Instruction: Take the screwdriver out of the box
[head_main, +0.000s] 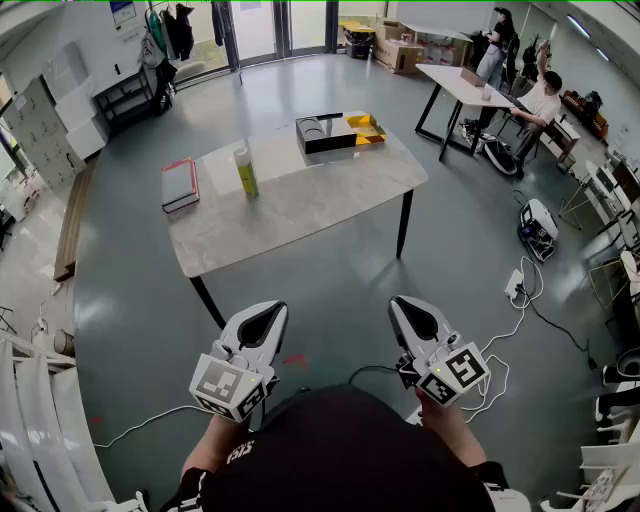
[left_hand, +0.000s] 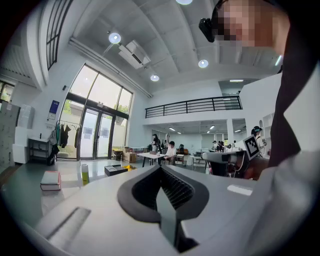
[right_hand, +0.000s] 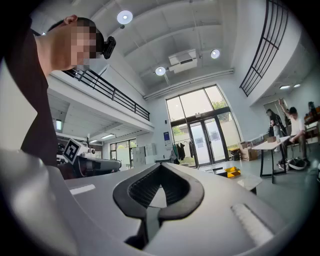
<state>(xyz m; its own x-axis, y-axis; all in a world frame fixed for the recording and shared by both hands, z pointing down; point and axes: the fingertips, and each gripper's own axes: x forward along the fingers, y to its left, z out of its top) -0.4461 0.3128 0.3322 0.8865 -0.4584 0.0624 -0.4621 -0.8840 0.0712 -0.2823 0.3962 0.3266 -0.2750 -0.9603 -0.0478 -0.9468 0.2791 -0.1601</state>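
A black box (head_main: 325, 133) with a yellow tray (head_main: 366, 128) beside it sits at the far right end of the marble-topped table (head_main: 300, 205). No screwdriver shows in any view. Both grippers hang close to my body, well short of the table. My left gripper (head_main: 265, 312) is shut and empty, and my right gripper (head_main: 403, 305) is shut and empty too. In the left gripper view the left gripper (left_hand: 161, 167) has its jaws together, with the box (left_hand: 116, 169) far ahead. In the right gripper view the right gripper (right_hand: 161, 166) is likewise closed, and the yellow tray (right_hand: 231, 172) shows in the distance.
On the table stand a yellow-green bottle (head_main: 245, 173) and a red-edged book (head_main: 180, 184). Cables and a power strip (head_main: 516, 285) lie on the floor at the right. People sit at a second table (head_main: 465, 85) at the back right. White chairs line the right edge.
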